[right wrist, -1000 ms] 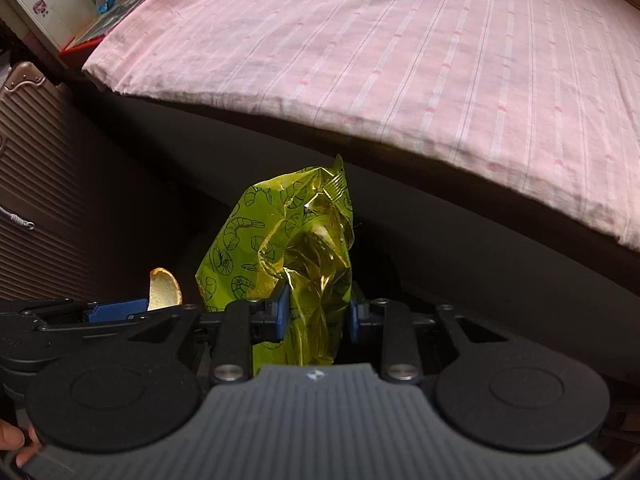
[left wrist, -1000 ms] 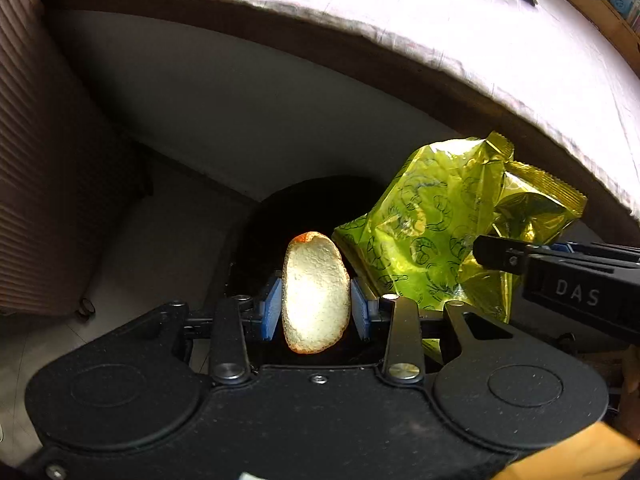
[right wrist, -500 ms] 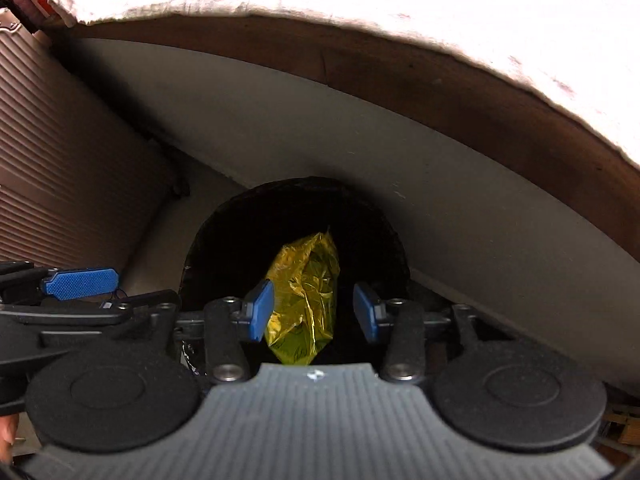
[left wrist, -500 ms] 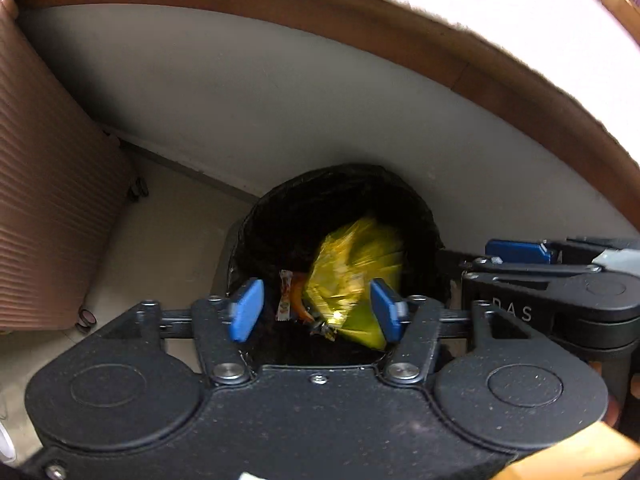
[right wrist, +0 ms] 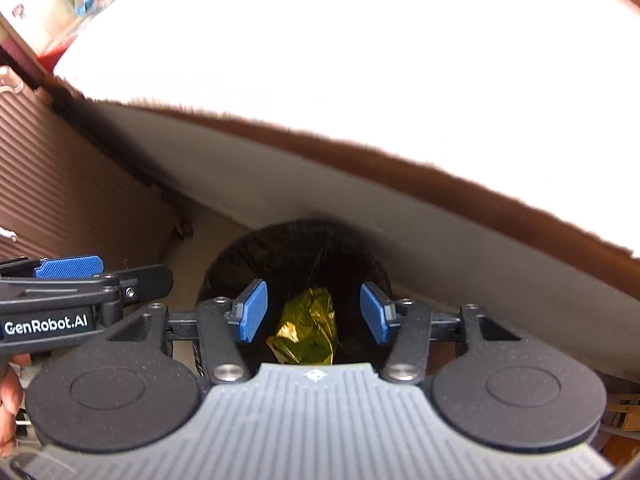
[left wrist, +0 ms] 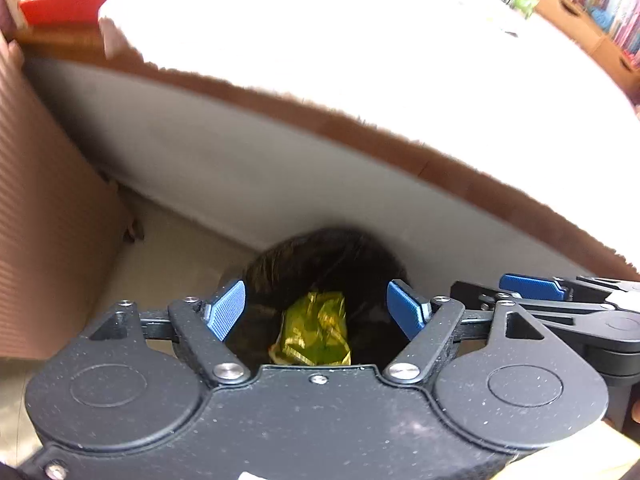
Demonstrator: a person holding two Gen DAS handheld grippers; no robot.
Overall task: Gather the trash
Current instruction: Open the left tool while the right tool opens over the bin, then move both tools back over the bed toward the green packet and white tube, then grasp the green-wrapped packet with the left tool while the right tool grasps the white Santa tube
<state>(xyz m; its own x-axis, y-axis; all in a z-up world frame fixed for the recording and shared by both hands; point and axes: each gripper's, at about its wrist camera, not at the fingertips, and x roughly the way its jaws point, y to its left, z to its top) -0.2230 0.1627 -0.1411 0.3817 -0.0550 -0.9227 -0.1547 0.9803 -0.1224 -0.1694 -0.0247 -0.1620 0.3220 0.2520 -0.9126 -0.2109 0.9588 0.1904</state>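
A crumpled yellow-green snack bag (left wrist: 314,330) (right wrist: 308,330) lies inside the black-lined trash bin (left wrist: 320,254) (right wrist: 296,248) on the floor beside the bed. Above the bin my left gripper (left wrist: 316,312) hangs with its jaws opening and nothing between the blue pads. My right gripper (right wrist: 314,314) hovers over the same bin, jaws opening too, empty; the bag lies far below them. Each gripper shows at the edge of the other's view. The peel is hidden in the bin.
The bed, with a white sheet (left wrist: 360,48) and a brown frame edge (right wrist: 360,160), overhangs the bin. A ribbed brown suitcase (left wrist: 48,208) (right wrist: 68,184) stands to the left. Pale floor (left wrist: 172,248) lies between them. A hand (right wrist: 8,404) holds the left gripper.
The left gripper let go of the orange peel and the right let go of the snack bag; both dropped into the bin. Both jaws have spread, and the left gripper has risen.
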